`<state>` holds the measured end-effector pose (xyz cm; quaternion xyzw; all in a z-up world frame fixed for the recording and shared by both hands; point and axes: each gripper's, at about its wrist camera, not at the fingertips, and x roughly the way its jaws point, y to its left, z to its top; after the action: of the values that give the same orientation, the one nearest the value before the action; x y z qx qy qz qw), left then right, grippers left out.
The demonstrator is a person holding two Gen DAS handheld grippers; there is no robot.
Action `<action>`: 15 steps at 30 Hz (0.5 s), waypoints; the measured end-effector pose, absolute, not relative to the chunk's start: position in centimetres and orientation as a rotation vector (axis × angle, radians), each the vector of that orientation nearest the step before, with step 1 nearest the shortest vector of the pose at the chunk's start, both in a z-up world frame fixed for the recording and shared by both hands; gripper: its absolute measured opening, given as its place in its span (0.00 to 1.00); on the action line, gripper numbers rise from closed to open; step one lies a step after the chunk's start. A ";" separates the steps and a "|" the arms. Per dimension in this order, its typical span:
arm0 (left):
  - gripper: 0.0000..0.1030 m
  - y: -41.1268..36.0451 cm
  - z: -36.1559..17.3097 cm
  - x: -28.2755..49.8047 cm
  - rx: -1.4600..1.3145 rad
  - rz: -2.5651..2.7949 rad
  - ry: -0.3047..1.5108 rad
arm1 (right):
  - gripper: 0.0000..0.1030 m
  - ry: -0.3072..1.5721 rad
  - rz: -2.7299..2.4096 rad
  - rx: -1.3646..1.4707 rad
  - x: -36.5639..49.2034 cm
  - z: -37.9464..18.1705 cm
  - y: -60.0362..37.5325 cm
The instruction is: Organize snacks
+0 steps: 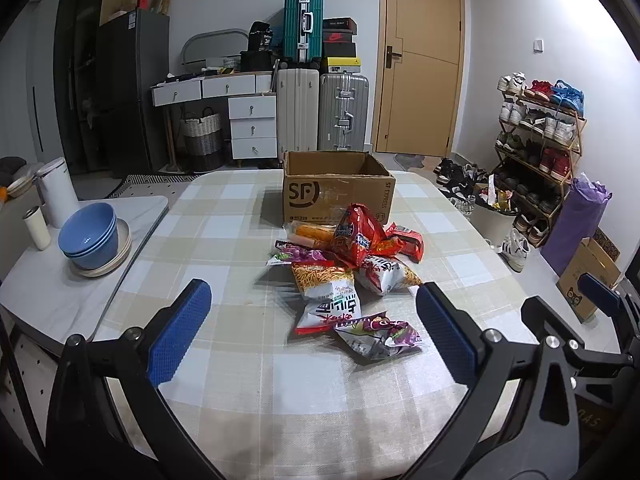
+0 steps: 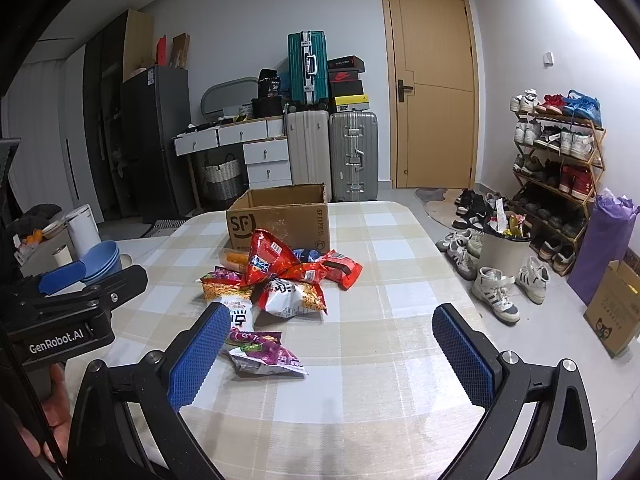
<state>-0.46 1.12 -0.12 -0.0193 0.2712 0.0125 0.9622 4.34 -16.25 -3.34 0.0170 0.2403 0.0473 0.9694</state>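
Your table (image 1: 224, 364) wears a beige-and-white checked cloth in a cluttered room, with suitcases and a tan door at the top of both frames. The crinkly snack packets (image 1: 344, 268) lie heaped at centre frame, and the open brown cardboard box (image 1: 338, 184) stands just behind them, near the far edge.

Both the left gripper (image 1: 314, 330) and the right gripper (image 2: 332, 354) hang above the near cloth with blue-padded fingers (image 1: 180, 332) spread wide and empty. Only the nearest purple-and-silver packet (image 2: 264, 354) lies close to them.

The packets overlap, so closing on one may drag its neighbour or slide it across the cloth. A slick, puffed bag could squirt out of the pads if you pinch it near its edge. The tall red bag (image 2: 264, 260) leans in front of the box, so carrying a packet low could topple it. Stacked blue bowls (image 1: 90, 236) sit at the left, well apart.
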 end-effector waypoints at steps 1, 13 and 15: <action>0.99 1.2 -0.1 -0.6 -0.040 0.027 0.548 | 1.00 0.480 0.096 0.034 4.3 -3.3 -16.2; 0.99 1.5 -0.3 -0.7 -0.037 0.039 0.547 | 1.00 0.468 0.095 0.035 3.9 -3.3 -16.1; 0.99 1.5 -0.2 -0.7 -0.036 0.038 0.547 | 1.00 0.467 0.094 0.034 3.9 -3.3 -16.1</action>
<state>-0.67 1.53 -0.25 -0.0178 0.2701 0.0187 0.9625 3.89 -16.13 -3.29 0.0167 0.2314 0.0463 0.9716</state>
